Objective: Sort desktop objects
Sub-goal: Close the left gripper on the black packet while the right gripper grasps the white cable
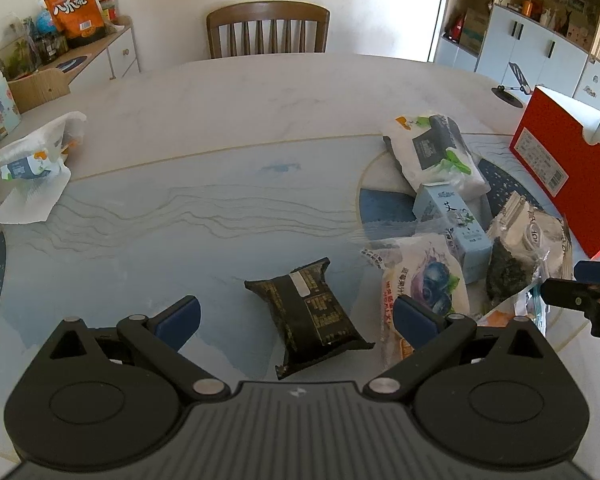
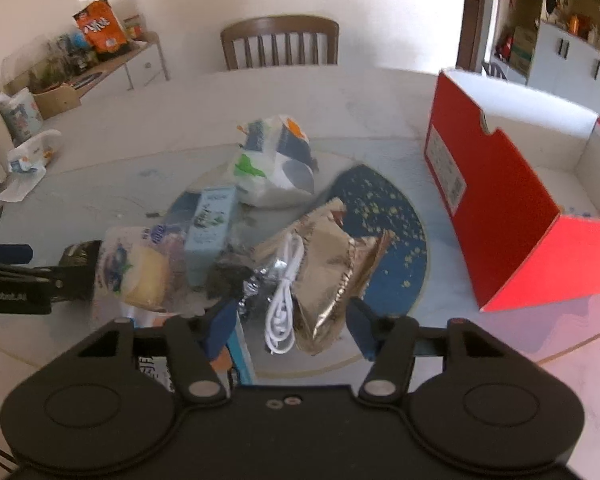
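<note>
Nearest, the left gripper (image 1: 296, 322) hangs released, its jaws wide around a black packet (image 1: 310, 316) without touching. Right gripper (image 2: 292, 326) stands unclenched around a white cable (image 2: 286, 288) on the snack pile, red box (image 2: 500, 208) at right.

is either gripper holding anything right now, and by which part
Nothing is held. The left gripper stands open around the black packet; the right gripper is open above the white cable.

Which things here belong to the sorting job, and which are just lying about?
Job:
- black snack packet, between the open left gripper fingers
- white cable on a silver foil bag, ahead of the right gripper
- light blue carton
- blueberry bread packet
- red box, open

Lying about:
- wooden chair
- orange snack bag on the sideboard
- phone stand
</note>
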Demonstrator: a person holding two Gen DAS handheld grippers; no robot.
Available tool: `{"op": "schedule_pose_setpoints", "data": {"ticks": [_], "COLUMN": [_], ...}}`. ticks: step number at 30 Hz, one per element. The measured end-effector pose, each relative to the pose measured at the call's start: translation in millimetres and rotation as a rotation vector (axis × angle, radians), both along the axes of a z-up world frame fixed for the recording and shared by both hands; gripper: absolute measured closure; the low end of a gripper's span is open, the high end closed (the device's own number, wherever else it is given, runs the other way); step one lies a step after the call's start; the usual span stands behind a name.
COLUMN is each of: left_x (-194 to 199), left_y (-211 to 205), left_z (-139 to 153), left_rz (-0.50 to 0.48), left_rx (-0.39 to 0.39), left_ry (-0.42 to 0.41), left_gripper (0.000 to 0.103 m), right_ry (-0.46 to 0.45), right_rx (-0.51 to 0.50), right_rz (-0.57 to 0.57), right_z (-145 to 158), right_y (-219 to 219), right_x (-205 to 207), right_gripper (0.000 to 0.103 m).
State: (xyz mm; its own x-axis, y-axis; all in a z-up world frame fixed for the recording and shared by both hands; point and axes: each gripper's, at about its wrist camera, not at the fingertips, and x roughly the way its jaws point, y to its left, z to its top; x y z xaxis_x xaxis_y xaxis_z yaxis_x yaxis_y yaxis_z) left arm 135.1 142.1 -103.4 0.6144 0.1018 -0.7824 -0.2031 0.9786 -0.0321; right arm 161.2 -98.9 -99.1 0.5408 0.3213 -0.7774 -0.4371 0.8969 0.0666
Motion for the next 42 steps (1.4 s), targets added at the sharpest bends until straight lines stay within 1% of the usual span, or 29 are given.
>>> {"op": "schedule_pose_setpoints", "data": {"ticks": [2, 7, 8, 10, 16, 21, 23, 24, 25, 27, 30, 32, 33, 35, 36, 38, 39, 40, 41, 42], "left_x": [1, 2, 3, 3, 6, 8, 8, 7, 7, 6, 6, 6, 6, 6, 6, 5, 5, 6, 5, 5], "left_y": [1, 4, 4, 5, 5, 4, 4, 6, 6, 7, 7, 8, 9, 9, 10, 10, 10, 10, 11, 11], "left_z": [-1, -5, -6, -8, -9, -9, -9, -9, -9, -9, -12, -14, -15, -17, -17, -18, -18, -17, -17, -17], "left_rz": [-0.001, 0.005, 0.005, 0.003, -0.002, -0.007, -0.008, -0.008, -0.007, -0.008, -0.010, -0.011, -0.010, -0.006, -0.003, 0.001, 0.002, 0.001, 0.000, 0.002], "left_rx": [-0.002, -0.002, -0.001, 0.001, 0.009, 0.009, -0.001, -0.007, -0.011, -0.020, -0.023, -0.029, -0.034, -0.046, -0.051, -0.045, -0.043, -0.050, -0.065, -0.072], "left_ry": [0.001, 0.007, 0.010, 0.014, 0.013, 0.007, 0.002, 0.000, -0.001, 0.000, 0.011, 0.014, 0.019, 0.026, 0.027, 0.024, 0.024, 0.022, 0.019, 0.017], "left_gripper": [0.000, 0.000, 0.000, 0.000, 0.001, 0.001, 0.006, 0.007, 0.007, 0.010, 0.017, 0.028, 0.032, 0.042, 0.045, 0.054, 0.056, 0.063, 0.067, 0.067], "right_ry": [0.001, 0.007, 0.012, 0.022, 0.032, 0.033, 0.031, 0.032, 0.036, 0.049, 0.065, 0.062, 0.061, 0.057, 0.057, 0.060, 0.062, 0.064, 0.066, 0.066], "right_rx": [0.000, 0.001, 0.002, -0.002, -0.005, -0.020, -0.022, -0.021, -0.018, -0.015, -0.023, -0.031, -0.027, -0.029, -0.028, -0.024, -0.021, -0.016, -0.012, -0.007], "right_rz": [0.002, 0.013, 0.012, 0.010, 0.012, 0.016, 0.011, 0.008, 0.005, 0.001, 0.008, 0.010, 0.010, 0.013, 0.014, 0.012, 0.010, 0.007, 0.006, 0.005], "right_z": [-1, -2, -2, -3, -5, -6, -6, -6, -7, -7, -11, -12, -12, -13, -14, -14, -15, -15, -15, -14], "right_y": [1, 5, 6, 6, 9, 13, 13, 13, 12, 10, 8, 8, 8, 8, 7, 7, 6, 6, 5, 5], "right_x": [0, 0, 1, 1, 2, 2, 2, 2, 2, 3, 2, 1, 1, 1, 1, 1, 1, 1, 1, 1], "right_gripper": [0.046, 0.060, 0.061, 0.065, 0.070, 0.072, 0.074, 0.077, 0.086, 0.091, 0.091, 0.091, 0.092, 0.092, 0.092, 0.093, 0.093, 0.093, 0.093, 0.093]}}
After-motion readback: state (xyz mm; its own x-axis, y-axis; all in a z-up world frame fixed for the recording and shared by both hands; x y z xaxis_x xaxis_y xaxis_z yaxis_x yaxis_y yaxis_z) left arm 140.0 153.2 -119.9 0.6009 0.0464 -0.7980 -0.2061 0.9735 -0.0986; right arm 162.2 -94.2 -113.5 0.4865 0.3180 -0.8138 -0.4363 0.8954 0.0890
